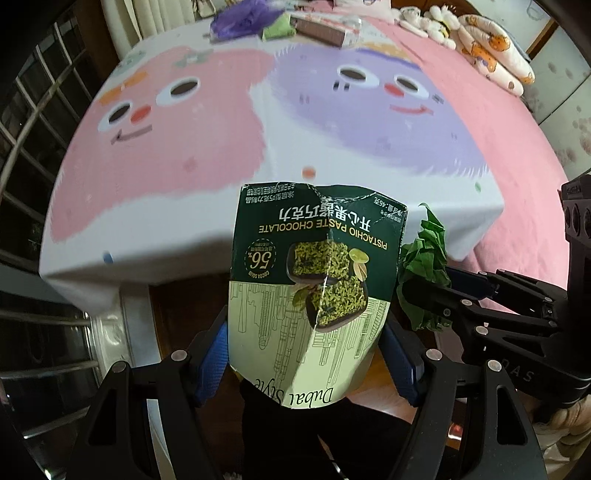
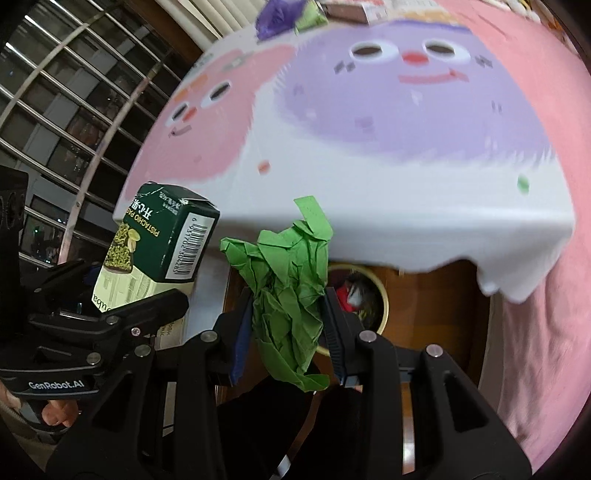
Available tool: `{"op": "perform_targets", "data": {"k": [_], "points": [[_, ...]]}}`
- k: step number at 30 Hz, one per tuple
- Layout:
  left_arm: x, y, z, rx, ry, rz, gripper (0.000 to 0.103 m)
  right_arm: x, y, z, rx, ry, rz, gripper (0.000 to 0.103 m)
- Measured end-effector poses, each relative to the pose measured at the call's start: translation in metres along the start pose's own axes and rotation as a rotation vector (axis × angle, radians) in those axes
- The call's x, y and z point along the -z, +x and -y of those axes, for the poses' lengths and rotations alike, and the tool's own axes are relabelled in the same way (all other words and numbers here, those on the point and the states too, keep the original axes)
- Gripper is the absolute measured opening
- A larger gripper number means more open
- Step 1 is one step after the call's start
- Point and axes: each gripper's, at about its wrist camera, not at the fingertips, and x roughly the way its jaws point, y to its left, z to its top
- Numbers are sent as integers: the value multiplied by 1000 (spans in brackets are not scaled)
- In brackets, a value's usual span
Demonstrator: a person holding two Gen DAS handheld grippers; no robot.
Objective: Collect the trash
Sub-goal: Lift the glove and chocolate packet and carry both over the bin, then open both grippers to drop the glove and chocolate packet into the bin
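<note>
My left gripper (image 1: 306,354) is shut on a green and cream pistachio chocolate box (image 1: 314,280), held in the air off the bed's near edge. The box also shows in the right wrist view (image 2: 159,243), with the left gripper (image 2: 122,295) below it. My right gripper (image 2: 290,325) is shut on a crumpled green paper (image 2: 288,288), held to the right of the box. In the left wrist view the paper (image 1: 424,262) and right gripper (image 1: 436,291) sit at the box's right. A round bin (image 2: 380,295) with trash inside stands on the floor beyond the paper.
A bed (image 1: 229,236) with a pink and purple cartoon sheet fills the view ahead. At its far end lie a purple bag (image 1: 240,18), a green piece (image 1: 279,29) and a flat box (image 1: 321,29). Plush pillows (image 1: 491,51) sit far right. A barred window (image 2: 55,110) is left.
</note>
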Motion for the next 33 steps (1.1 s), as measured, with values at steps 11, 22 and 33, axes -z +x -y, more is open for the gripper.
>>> {"op": "perform_targets", "data": {"k": [11, 22, 33], "points": [[37, 89, -20, 28, 5, -85, 74, 50, 91, 30, 48, 86, -78, 33], [55, 228, -45, 61, 21, -132, 77, 96, 225, 90, 66, 225, -108, 33], [68, 313, -63, 43, 44, -177, 86, 114, 309, 121, 58, 292, -116, 55]]}}
